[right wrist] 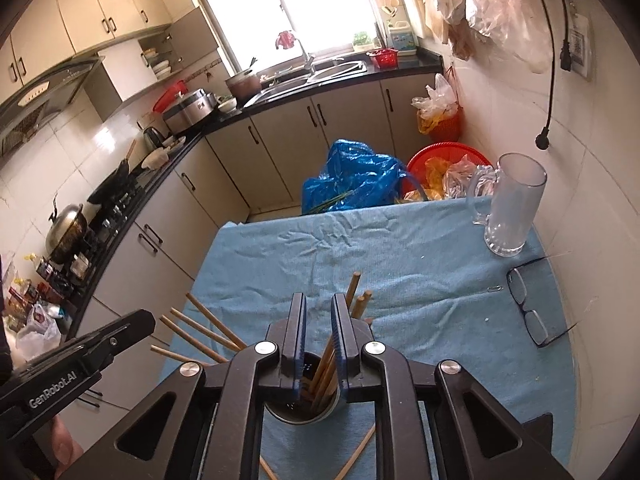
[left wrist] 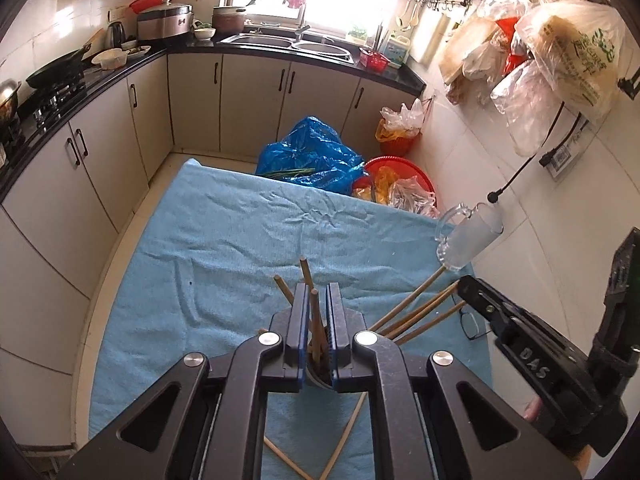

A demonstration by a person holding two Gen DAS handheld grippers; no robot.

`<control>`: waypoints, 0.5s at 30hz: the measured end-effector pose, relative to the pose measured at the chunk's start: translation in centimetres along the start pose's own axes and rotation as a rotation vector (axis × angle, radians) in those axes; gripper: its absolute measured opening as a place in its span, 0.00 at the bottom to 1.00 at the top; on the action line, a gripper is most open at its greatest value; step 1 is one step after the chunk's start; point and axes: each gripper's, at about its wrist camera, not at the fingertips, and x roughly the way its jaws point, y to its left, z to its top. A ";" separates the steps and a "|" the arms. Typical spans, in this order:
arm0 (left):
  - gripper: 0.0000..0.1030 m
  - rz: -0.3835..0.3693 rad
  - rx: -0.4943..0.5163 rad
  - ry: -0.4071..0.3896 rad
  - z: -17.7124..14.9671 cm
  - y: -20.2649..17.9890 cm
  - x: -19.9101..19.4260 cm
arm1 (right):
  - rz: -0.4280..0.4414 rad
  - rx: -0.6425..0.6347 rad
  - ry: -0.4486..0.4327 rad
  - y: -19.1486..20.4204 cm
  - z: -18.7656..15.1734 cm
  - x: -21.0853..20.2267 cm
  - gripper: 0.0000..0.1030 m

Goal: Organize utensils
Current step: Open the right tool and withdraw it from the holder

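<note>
A dark round utensil holder (right wrist: 304, 408) stands on the blue towel (right wrist: 400, 264), filled with several wooden chopsticks (right wrist: 326, 368). My left gripper (left wrist: 318, 292) has its jaws close together around chopsticks (left wrist: 316, 320) that stand up from the holder below. My right gripper (right wrist: 319, 302) hovers over the holder with a narrow gap between its jaws; chopsticks stand in that gap and fan out left (right wrist: 200, 328). Loose chopsticks (left wrist: 344, 436) lie on the towel near the front.
A glass mug (right wrist: 510, 208) stands at the towel's right far corner, black glasses (right wrist: 528, 300) beside it. Blue bag (right wrist: 356, 180) and red basin (right wrist: 444, 156) sit behind the table. Counter, stove and sink line the left and back. Tiled wall close on the right.
</note>
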 end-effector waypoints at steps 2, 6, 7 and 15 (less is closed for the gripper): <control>0.14 -0.005 -0.006 -0.011 0.2 0.0 -0.5 | 0.006 0.006 -0.015 -0.1 0.2 -0.9 0.25; 0.23 -0.011 -0.007 -0.059 0.5 -0.2 -2.4 | -0.001 0.021 -0.057 -0.7 0.5 -3.2 0.41; 0.27 -0.011 -0.005 -0.075 0.5 -0.3 -3.0 | -0.005 0.024 -0.064 -0.9 0.5 -3.7 0.44; 0.48 -0.008 0.002 -0.191 -0.8 -0.1 -7.5 | -0.054 0.065 -0.026 -3.2 -1.1 -5.1 0.58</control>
